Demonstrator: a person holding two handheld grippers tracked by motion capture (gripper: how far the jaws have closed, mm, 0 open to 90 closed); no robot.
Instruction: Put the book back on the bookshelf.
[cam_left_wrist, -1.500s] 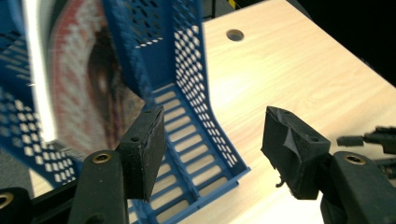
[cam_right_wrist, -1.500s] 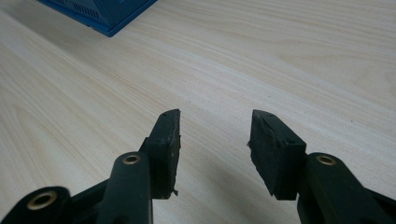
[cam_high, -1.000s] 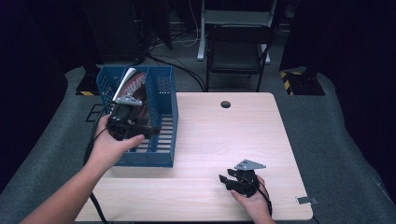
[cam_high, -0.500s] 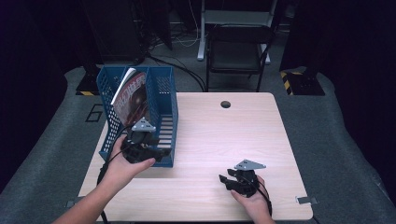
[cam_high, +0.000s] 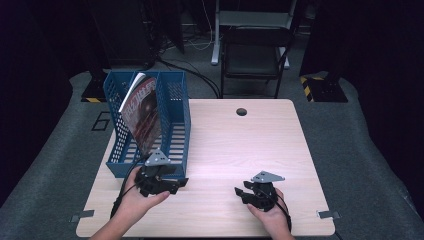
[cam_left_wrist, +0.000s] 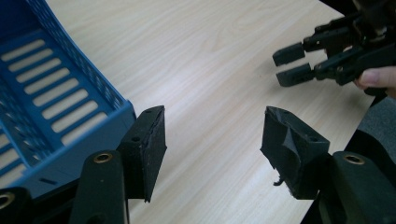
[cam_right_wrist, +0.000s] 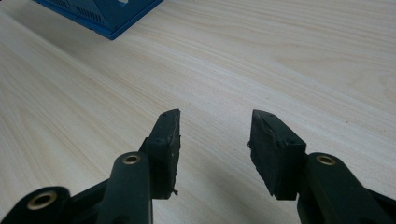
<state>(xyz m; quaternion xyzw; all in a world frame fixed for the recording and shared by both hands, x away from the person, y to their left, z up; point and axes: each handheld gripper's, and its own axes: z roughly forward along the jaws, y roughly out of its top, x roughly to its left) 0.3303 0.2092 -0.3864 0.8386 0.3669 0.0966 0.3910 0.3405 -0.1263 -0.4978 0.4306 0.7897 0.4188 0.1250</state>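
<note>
- The left tongs (cam_high: 181, 182) are spread apart with nothing in them, low over the table (cam_high: 225, 140).
- The blue file rack (cam_high: 172, 125) is just beside them, with a magazine (cam_high: 145, 117) inside.
- The right tongs (cam_high: 240, 192) are apart too, holding nothing, facing the left ones.

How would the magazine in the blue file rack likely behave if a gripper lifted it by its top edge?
The magazine leans tilted against the blue file rack, so it is probably thin and floppy, likely to bend. Its glossy cover looks slippery. It seems light and may slump if nudged.
</note>
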